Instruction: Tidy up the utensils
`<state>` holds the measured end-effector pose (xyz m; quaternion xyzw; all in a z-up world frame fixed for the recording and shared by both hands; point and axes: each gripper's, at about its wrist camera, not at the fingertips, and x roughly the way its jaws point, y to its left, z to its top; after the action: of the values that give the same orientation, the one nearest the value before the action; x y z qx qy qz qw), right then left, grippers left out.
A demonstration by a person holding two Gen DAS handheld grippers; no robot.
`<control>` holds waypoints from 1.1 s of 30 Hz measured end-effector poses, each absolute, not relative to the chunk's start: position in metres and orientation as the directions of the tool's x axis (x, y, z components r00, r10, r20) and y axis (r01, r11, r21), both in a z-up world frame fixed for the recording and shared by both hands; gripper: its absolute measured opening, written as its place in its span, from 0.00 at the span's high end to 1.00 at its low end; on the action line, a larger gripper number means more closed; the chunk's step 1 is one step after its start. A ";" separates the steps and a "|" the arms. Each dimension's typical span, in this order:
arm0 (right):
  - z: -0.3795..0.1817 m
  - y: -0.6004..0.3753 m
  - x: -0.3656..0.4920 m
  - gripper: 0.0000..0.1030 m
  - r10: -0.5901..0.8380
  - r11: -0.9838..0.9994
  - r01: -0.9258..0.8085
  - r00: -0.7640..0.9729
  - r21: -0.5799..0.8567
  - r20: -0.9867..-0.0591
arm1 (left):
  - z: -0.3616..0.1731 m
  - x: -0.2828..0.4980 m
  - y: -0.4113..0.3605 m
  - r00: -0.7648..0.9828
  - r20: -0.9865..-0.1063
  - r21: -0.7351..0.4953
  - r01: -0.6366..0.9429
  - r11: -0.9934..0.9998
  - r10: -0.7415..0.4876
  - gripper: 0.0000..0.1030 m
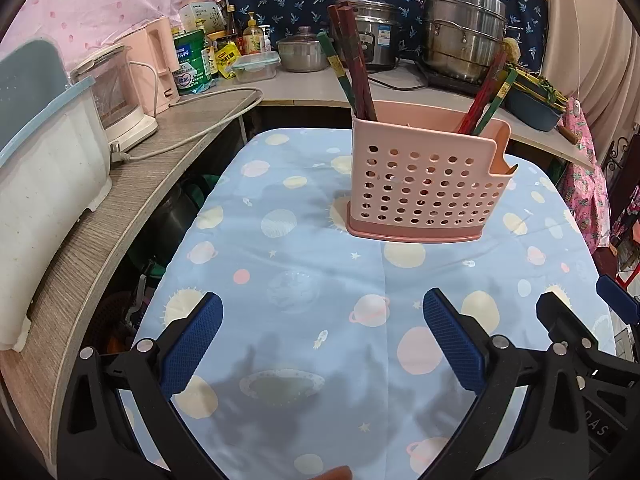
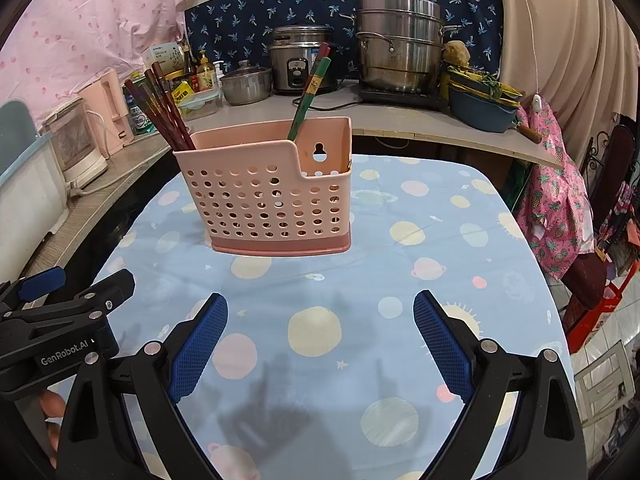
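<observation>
A pink perforated utensil holder [image 1: 424, 184] stands upright on the table with the blue planet-print cloth [image 1: 304, 272]; it also shows in the right wrist view [image 2: 264, 200]. Dark red chopsticks [image 1: 354, 60] lean in its left compartment, and red and green chopsticks [image 1: 486, 96] lean in its right one. In the right wrist view the red bunch [image 2: 164, 112] is at left and a green and red pair [image 2: 312, 88] at right. My left gripper [image 1: 322, 344] is open and empty above the cloth, short of the holder. My right gripper [image 2: 320, 344] is open and empty too.
A counter [image 1: 120, 192] runs along the left and back with a white dish rack [image 1: 44, 184], a kettle [image 1: 120, 96], jars, a rice cooker [image 2: 300, 60] and a steel steamer pot [image 2: 400, 40]. Pink patterned fabric [image 2: 556, 208] hangs past the table's right edge.
</observation>
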<state>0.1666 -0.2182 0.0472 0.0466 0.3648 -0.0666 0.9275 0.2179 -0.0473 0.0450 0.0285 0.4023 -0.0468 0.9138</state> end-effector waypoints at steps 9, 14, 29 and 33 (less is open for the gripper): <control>0.043 -0.219 0.170 0.12 -0.090 0.986 0.160 0.721 0.038 -0.687 | 0.044 0.220 -0.049 0.670 -0.740 0.017 0.110 0.994 -0.061 0.07; 0.043 -0.219 0.171 0.13 -0.090 0.986 0.160 0.721 0.039 -0.687 | 0.043 0.223 -0.049 0.666 -0.744 0.019 0.112 0.994 -0.061 0.07; 0.041 -0.221 0.176 0.13 -0.090 0.986 0.160 0.720 0.039 -0.688 | 0.042 0.227 -0.049 0.666 -0.744 0.022 0.108 0.994 -0.056 0.07; 0.041 -0.221 0.177 0.12 -0.090 0.986 0.160 0.720 0.039 -0.688 | 0.041 0.230 -0.047 0.667 -0.743 0.023 0.107 0.994 -0.055 0.07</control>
<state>0.1766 -0.2211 0.0411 0.0477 0.3681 -0.0676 0.9261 0.2303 -0.0473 0.0407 0.0321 0.4058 -0.0442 0.9123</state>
